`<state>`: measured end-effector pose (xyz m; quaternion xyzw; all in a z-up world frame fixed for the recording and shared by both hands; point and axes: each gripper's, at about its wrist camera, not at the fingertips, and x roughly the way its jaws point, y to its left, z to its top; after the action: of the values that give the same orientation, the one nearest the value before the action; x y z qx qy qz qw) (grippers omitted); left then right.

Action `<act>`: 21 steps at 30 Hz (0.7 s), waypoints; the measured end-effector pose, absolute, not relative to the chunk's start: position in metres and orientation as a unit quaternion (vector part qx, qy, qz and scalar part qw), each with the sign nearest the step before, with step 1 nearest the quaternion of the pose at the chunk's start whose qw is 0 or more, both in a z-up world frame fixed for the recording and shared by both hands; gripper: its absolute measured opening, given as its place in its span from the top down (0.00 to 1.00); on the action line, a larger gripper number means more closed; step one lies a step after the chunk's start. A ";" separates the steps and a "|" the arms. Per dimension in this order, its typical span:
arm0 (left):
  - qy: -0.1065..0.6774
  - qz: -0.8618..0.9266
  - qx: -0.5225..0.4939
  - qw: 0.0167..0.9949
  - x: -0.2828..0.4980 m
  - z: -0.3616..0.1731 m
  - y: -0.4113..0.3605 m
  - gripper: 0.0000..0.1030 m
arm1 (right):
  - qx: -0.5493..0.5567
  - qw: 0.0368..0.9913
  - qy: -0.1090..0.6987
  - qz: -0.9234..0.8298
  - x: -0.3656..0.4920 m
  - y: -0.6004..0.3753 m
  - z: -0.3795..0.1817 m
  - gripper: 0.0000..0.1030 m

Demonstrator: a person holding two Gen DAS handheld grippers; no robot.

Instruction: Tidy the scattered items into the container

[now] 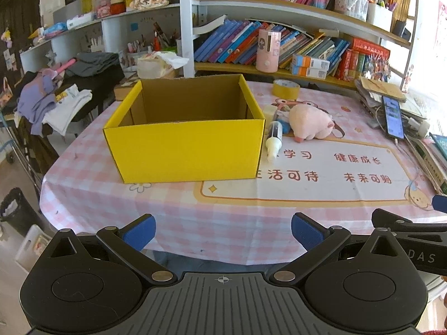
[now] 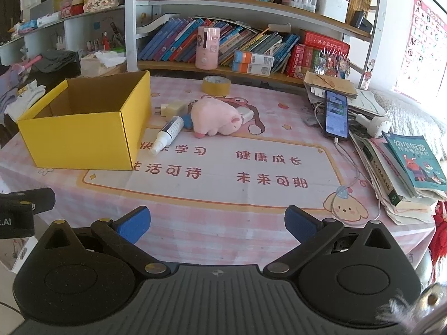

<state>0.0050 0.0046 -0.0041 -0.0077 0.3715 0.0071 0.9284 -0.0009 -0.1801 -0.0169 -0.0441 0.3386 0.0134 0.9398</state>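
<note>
The left gripper (image 1: pixel 223 230) hangs over the near edge of the worktop (image 1: pixel 251 212) with its blue pads spread wide and nothing between them. The right gripper (image 2: pixel 217 223) is likewise spread wide and empty, also above the near edge, further toward the right side.

A yellow cardboard box (image 1: pixel 184 150) stands open-topped on the left part of the worktop, its brown inside showing nothing in it. Just beside the box's right wall lies a white spray bottle (image 2: pixel 167 135), on its side with the nozzle pointing toward the near edge. Behind the bottle, a cream-coloured plug adapter (image 2: pixel 174 109) lies close to the box's far right corner. A pink plush toy (image 2: pixel 215 118) lies next to the bottle, nearer the middle of the worktop, with a small blue item partly hidden between them. A roll of brown tape (image 2: pixel 216 85) sits at the far edge, in front of the bookshelf (image 2: pixel 251 8). A phone (image 2: pixel 336 114) on a cable rests on papers at the right edge, with books (image 2: pixel 413 164) stacked nearer.
</note>
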 end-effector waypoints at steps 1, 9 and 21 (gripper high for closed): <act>0.372 0.007 -0.007 0.928 0.005 -0.004 0.005 0.00 | -0.044 0.940 0.338 0.013 -0.001 -0.180 -0.017 0.00; 0.370 0.010 -0.003 0.929 0.004 -0.005 0.007 0.00 | -0.049 0.939 0.341 0.015 -0.001 -0.176 -0.016 0.00; 0.365 0.004 -0.004 0.931 0.002 -0.004 0.008 0.00 | -0.052 0.937 0.345 0.016 -0.002 -0.173 -0.019 0.00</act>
<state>0.0022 0.0077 -0.0038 -0.0040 0.3653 0.0040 0.9309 -0.0020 -0.1727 -0.0192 -0.0521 0.3447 0.0162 0.9371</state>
